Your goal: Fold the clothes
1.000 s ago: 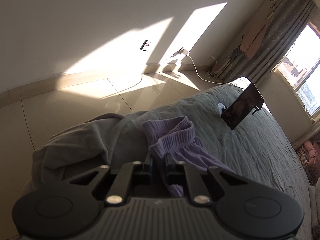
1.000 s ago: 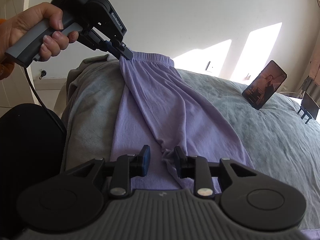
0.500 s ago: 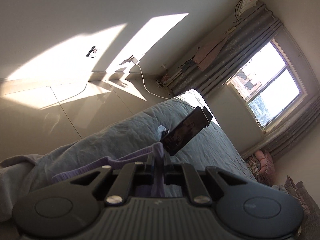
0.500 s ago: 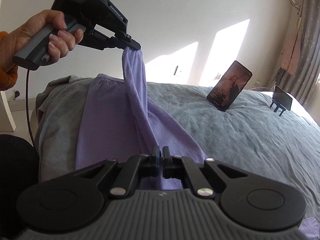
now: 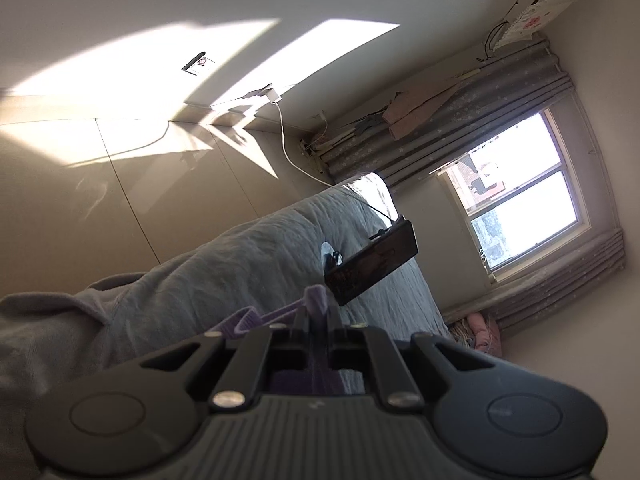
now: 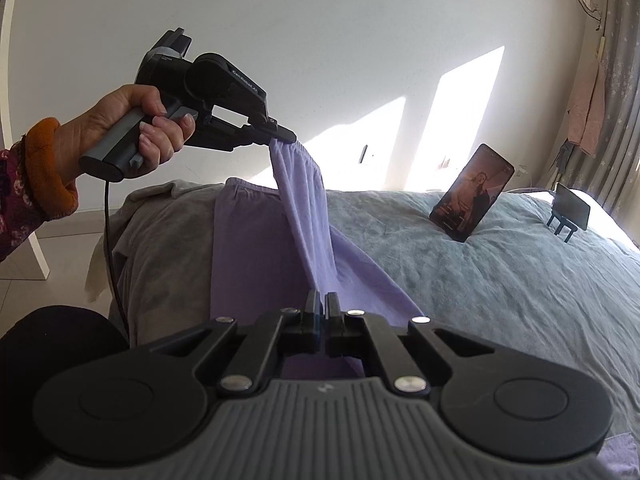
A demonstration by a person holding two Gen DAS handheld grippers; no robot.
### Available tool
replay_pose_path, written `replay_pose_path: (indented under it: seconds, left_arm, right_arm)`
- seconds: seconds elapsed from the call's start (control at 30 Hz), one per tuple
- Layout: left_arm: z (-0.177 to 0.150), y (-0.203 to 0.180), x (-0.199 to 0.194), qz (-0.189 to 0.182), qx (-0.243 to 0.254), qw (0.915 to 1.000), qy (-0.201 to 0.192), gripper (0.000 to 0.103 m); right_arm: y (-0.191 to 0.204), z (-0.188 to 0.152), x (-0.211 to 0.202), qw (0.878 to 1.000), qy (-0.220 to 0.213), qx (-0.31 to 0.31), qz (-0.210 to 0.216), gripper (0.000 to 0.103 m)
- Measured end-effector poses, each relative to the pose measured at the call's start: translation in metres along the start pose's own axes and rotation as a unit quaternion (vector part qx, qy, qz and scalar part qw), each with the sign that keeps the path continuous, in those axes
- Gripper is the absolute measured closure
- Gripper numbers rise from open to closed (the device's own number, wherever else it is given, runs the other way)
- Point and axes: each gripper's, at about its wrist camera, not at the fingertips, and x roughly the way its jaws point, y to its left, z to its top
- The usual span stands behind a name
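Observation:
A pair of lilac trousers [image 6: 256, 248] lies on the grey-blue bed [image 6: 500, 280], one side lifted. My left gripper [image 6: 286, 138] is shut on the elastic waistband and holds it high above the bed; in the left wrist view the same gripper [image 5: 318, 312] shows lilac cloth [image 5: 316, 300] pinched between its fingers. My right gripper [image 6: 321, 300] is shut on the lower edge of the lifted trouser side, close above the bed. The cloth hangs taut between the two grippers.
A grey garment [image 6: 160, 240] lies under the trousers at the bed's left end. A phone [image 6: 472, 192] stands propped on the bed at the right, with a small stand [image 6: 568, 212] beyond it. Curtains [image 5: 460, 128] and a window [image 5: 520, 200] are behind the bed.
My left gripper has lifted the waistband higher and tilted up. My right gripper, open one second ago, has shut on the trouser edge and holds it.

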Motion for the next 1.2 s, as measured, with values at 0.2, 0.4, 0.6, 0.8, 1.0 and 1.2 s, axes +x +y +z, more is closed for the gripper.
replay_pose_path:
  seconds: [0.2,0.4,0.6,0.8,1.0,1.2]
  left_arm:
    - [-0.01,0.032,-0.016,0.04,-0.003,0.9992,0.006,0.096]
    - [-0.019,0.036,-0.031,0.061,0.014,0.9981,-0.002,0.092]
    - [-0.024,0.008,-0.038,0.113,0.072,0.9907,-0.021,0.054]
    - [-0.036,-0.036,-0.038,0.133,0.171,0.9756,-0.034,0.045]
    - [-0.051,-0.076,-0.026,0.129,0.257,0.9577,-0.014,0.037]
    - [-0.059,-0.098,-0.017,0.173,0.3,0.9371,-0.043,0.027]
  right_arm:
    - [0.019,-0.01,0.017,0.999,0.032,-0.007,0.025,0.103]
    - [0.006,-0.019,0.019,0.999,0.037,0.036,0.012,0.091]
    - [-0.018,-0.03,0.006,0.995,0.039,0.089,-0.023,0.059]
    - [-0.047,-0.047,-0.015,0.989,0.04,0.119,-0.079,0.049]
    - [-0.091,-0.067,-0.031,0.976,0.048,0.164,-0.137,0.049]
    - [-0.137,-0.092,-0.04,0.955,0.053,0.229,-0.18,0.049]
